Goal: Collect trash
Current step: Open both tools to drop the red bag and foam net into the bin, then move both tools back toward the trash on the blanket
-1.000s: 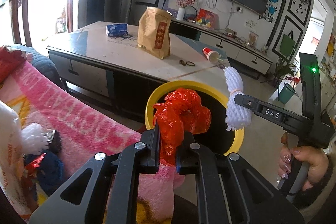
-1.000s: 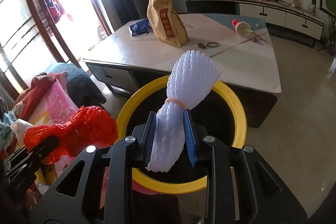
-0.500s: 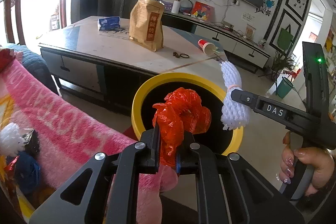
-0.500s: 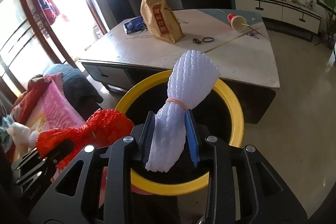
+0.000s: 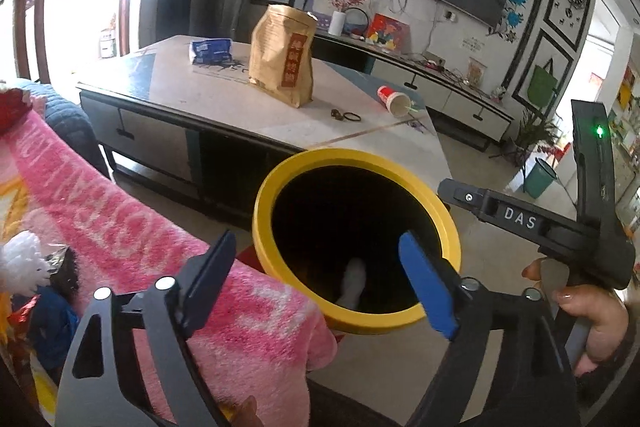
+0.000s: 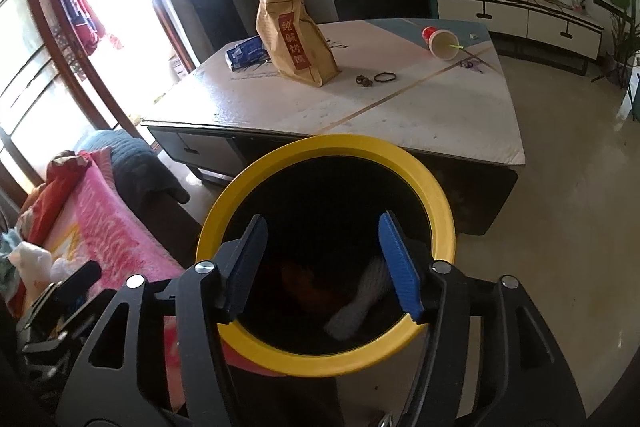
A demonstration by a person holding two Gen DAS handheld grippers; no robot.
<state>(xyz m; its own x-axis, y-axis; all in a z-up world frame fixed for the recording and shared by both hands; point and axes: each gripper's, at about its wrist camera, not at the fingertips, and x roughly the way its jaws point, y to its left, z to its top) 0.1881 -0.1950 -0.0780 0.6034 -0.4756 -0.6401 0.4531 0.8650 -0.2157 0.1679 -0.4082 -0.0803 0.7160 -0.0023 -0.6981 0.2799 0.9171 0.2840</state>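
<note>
Blanket: a pink blanket (image 5: 132,227) lies at the left, its edge just beside the bin.
Left gripper: left gripper (image 5: 316,287) hangs over the bin's near rim, jaws opening, nothing between them.
Bin: a yellow-rimmed bin (image 6: 442,211) stands on the floor between the blanket and the low table, mouth facing up.
Foam net: the white foam net (image 6: 362,301) lies inside the bin at the right, long axis tilted, upper end leaning toward the right wall.
Red bag: the red plastic bag (image 6: 304,285) is a dim shape in the dark bottom, left of the net.
Right gripper: right gripper (image 6: 324,259) is above the bin's mouth, jaws opening, empty.
Table: the low table (image 6: 280,115) behind the bin carries a blue packet (image 6: 246,53), a brown paper bag (image 6: 296,39) standing upright, a hair tie (image 6: 386,77) and a red paper cup (image 6: 440,43) on its side, mouth toward the camera.
Hand: a hand (image 5: 592,319) holds the right gripper's handle at the far right.
</note>
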